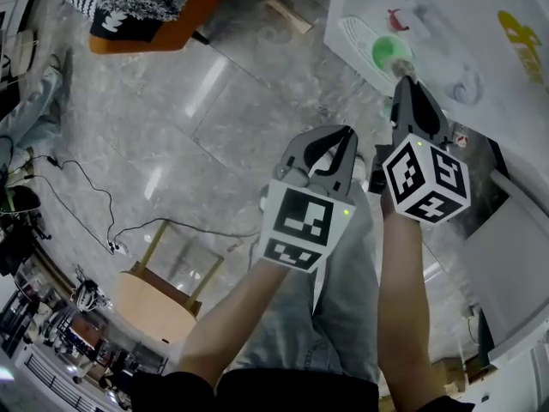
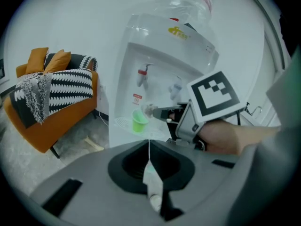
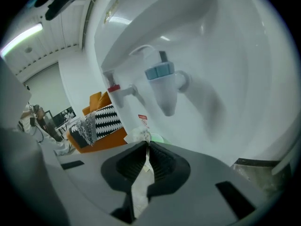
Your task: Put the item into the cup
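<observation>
A green cup (image 1: 388, 52) stands on the drip tray (image 1: 353, 34) of a white water dispenser. My right gripper (image 1: 401, 81) hovers right at the cup's near rim, shut on a small white crumpled item (image 3: 139, 135), seemingly a tea bag. Just behind that item, the right gripper view shows the cup (image 3: 159, 138). My left gripper (image 1: 345, 134) hangs lower and to the left, above the floor, shut on a thin white packet (image 2: 153, 182). From the left gripper view, the cup (image 2: 139, 122) and the right gripper (image 2: 151, 111) are beside each other.
Red tap (image 3: 118, 90) and blue tap (image 3: 162, 78) jut out above the tray. An orange sofa (image 2: 52, 108) with a striped throw stands to the left. A wooden stool (image 1: 159, 304) and cables (image 1: 86, 187) lie on the grey floor.
</observation>
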